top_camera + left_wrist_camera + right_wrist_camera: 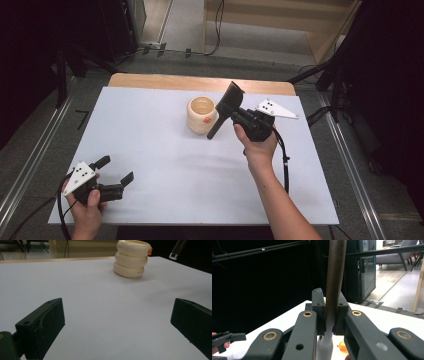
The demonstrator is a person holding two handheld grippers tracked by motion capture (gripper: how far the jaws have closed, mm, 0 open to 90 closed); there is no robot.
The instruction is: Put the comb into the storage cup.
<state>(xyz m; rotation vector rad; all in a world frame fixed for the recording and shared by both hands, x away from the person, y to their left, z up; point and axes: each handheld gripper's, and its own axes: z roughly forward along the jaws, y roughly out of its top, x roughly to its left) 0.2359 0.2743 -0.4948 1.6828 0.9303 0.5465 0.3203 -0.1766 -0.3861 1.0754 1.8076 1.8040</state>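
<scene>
closest to the high camera, the left claw [116, 170] sits low at the near left of the white tabletop [150, 150], jaws spread wide with nothing between them. in the left gripper view both its jaws frame bare tabletop, and the cup [131, 258] stands well beyond them, a cream ribbed cup of three stacked rings with a small orange bit [150, 250] at its rim.

past the middle of the tabletop, the right claw [229, 111] is clamped on a black brush [226, 107], held up above the surface just right of the cup [202, 114]. in the right gripper view the brush handle [334, 282] runs straight up between the pinched jaws.

the brush lies on a slant in the high view: its broad head points up and away toward the far edge, its thin handle end points down and left, ending just beside the cup's right side near the orange bit [206, 120]. whether they touch i cannot tell. cables and dark stands ring the tabletop on the floor.
</scene>
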